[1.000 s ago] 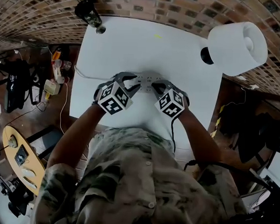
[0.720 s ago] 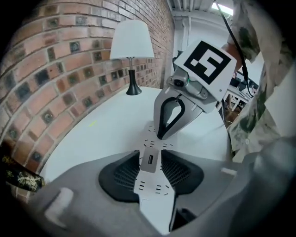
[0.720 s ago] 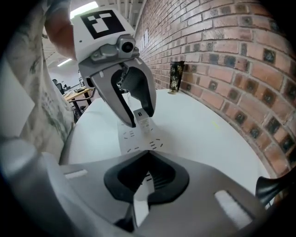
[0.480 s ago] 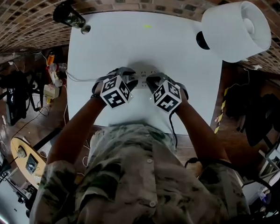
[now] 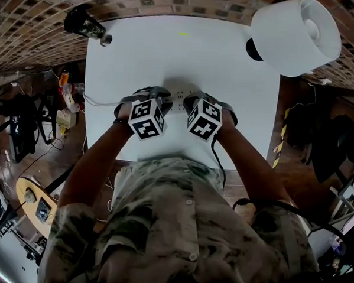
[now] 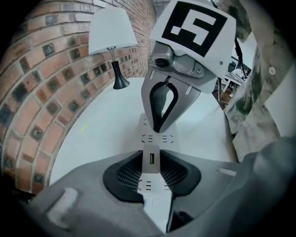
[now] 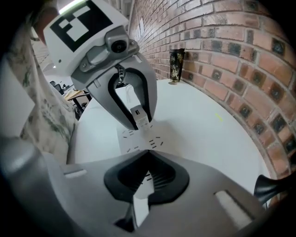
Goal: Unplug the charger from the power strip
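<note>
While the person bends over the white counter (image 5: 228,69), both tongs point steeply down at the white power strip (image 6: 157,137) lying between them, not far from a white lamp (image 5: 295,34). The left tongs (image 5: 161,101) are closing on the small white charger (image 6: 151,159), which stands upright on the strip with its USB slot showing and a black pad against each side. The right tongs (image 6: 160,127) look pressed together, their tips seemingly resting on the strip just beyond the charger, holding nothing.
</note>
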A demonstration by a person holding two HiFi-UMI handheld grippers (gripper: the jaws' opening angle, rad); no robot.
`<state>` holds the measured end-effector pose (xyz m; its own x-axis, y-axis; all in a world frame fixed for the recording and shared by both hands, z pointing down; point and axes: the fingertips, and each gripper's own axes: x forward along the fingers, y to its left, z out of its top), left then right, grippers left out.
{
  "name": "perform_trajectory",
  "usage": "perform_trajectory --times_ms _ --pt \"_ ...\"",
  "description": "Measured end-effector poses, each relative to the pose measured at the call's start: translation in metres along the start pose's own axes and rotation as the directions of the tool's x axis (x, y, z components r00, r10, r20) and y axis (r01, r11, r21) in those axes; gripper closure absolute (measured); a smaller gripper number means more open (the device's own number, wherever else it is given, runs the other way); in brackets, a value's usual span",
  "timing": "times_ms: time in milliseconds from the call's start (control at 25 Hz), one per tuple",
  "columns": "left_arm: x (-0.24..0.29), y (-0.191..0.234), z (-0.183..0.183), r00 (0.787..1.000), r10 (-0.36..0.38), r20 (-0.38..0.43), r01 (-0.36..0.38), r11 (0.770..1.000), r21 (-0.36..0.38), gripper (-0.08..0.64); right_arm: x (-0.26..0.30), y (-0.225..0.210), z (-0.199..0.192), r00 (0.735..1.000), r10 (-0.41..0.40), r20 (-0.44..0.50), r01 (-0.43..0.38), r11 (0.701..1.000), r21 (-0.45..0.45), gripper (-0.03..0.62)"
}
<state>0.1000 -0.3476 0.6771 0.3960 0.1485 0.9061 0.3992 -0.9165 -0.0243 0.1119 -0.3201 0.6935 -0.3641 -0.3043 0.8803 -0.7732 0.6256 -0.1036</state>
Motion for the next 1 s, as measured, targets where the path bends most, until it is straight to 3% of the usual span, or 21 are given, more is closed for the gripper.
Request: perform_trajectory --times_ms 120,240,440,600,800,1000 --pt "0.001 -0.001 0.000 1.000 -0.007 -0.020 0.007 1.000 0.009 0.453 0.002 0.000 0.000 0.999 -0.006 -0.037 0.005 1.000 -0.008 0.586" --pt "-0.007 0.007 0.005 1.000 -0.008 0.021 0.009 0.999 -0.049 0.453 0.006 0.001 -0.001 0.997 -0.007 -0.071 0.006 1.000 -0.007 0.586" --pt "-0.053 0.054 0.033 0.994 0.072 0.080 -0.067 0.996 -0.059 0.453 0.004 0.000 -0.002 0.998 0.034 -0.059 -0.034 0.999 0.001 0.586" --pt "-0.078 0.065 0.035 0.990 0.113 0.087 -0.108 0.992 -0.061 0.453 0.003 0.001 -0.002 0.998 0.030 -0.048 -0.030 1.000 -0.007 0.586" --pt "-0.103 0.066 0.033 0.979 0.173 0.110 -0.154 0.975 -0.157 0.451 0.000 0.000 -0.004 1.000 0.006 -0.014 -0.007 0.999 -0.050 0.586" --pt "-0.131 0.057 0.020 0.961 0.253 0.108 -0.221 0.943 -0.247 0.451 -0.012 -0.002 -0.007 0.999 0.003 0.053 -0.001 0.999 -0.041 0.586"
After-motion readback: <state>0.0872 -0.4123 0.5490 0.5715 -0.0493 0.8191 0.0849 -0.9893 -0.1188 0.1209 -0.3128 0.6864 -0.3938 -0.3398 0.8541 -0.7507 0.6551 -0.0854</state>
